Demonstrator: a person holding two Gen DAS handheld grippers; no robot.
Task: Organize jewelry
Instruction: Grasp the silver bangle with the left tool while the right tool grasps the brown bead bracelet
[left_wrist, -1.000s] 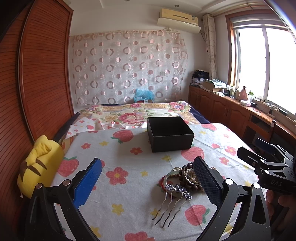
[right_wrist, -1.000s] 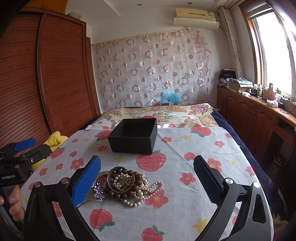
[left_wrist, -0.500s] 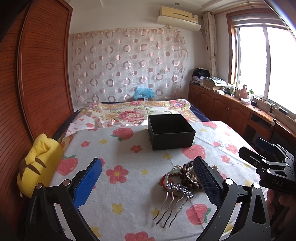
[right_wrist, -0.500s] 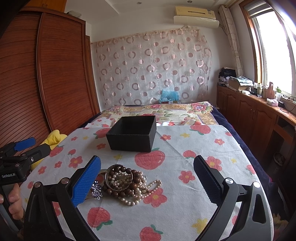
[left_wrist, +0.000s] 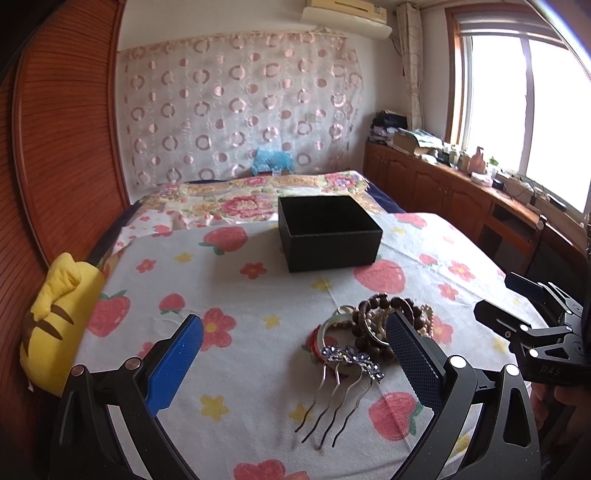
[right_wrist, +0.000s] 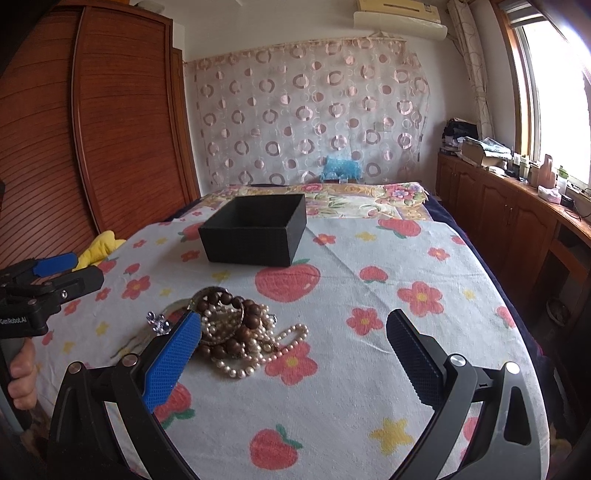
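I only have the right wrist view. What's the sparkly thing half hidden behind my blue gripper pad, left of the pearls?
Observer: A metal hair comb with a blue jewelled top, lying flat on the strawberry-print cloth.
Operator: Tangled in the pile?
Observer: Its top rests against a silver bangle; its four prongs lie free.
Operator: Is the left gripper holding it?
Observer: No, the left gripper is open and holds nothing.
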